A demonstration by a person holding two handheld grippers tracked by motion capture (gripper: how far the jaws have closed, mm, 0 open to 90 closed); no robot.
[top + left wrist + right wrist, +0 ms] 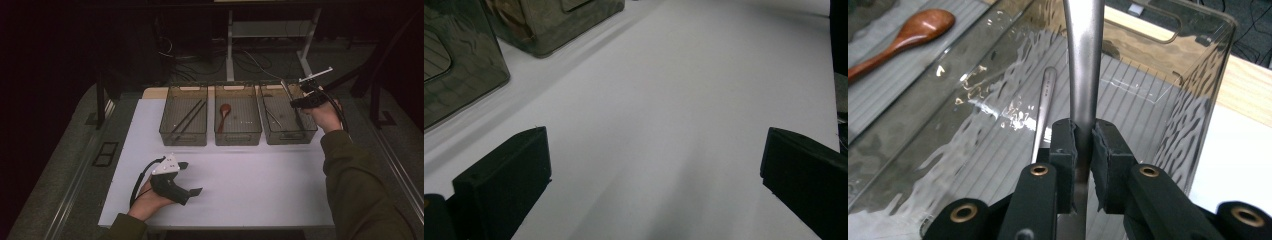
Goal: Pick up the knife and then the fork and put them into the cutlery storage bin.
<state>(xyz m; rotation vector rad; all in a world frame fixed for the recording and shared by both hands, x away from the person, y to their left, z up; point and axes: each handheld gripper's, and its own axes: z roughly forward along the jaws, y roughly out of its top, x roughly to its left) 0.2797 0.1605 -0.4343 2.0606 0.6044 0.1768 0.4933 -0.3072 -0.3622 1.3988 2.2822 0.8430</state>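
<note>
The right gripper (1083, 145) has its jaws clamped on the handle of a metal utensil (1083, 65), which stands nearly upright over the right-hand bin (289, 131) of three clear bins at the far side of the table (240, 190). Which kind of utensil it is I cannot tell, since its working end is out of sight. Inside that same bin another slim metal piece (1044, 107) lies on the ribbed floor, just left of the held handle. The middle bin (238, 131), next to the right-hand one, holds a wooden spoon (223, 114), and the left bin (183, 132) beyond it holds dark chopsticks (189, 119).

The left gripper (654, 165) rests near the front edge of the table, well away from the bins, jaws spread wide with nothing between them.

The utensil looks stiff, light and smooth, so it will likely slide or pivot between the pads if the grip loosens. The pads pinch the flat narrow handle across its width, which seems a sound hold; gripping nearer the middle would limit swinging. Polished steel against a thin plastic wall may clatter, so a low, gentle release looks wise
</note>
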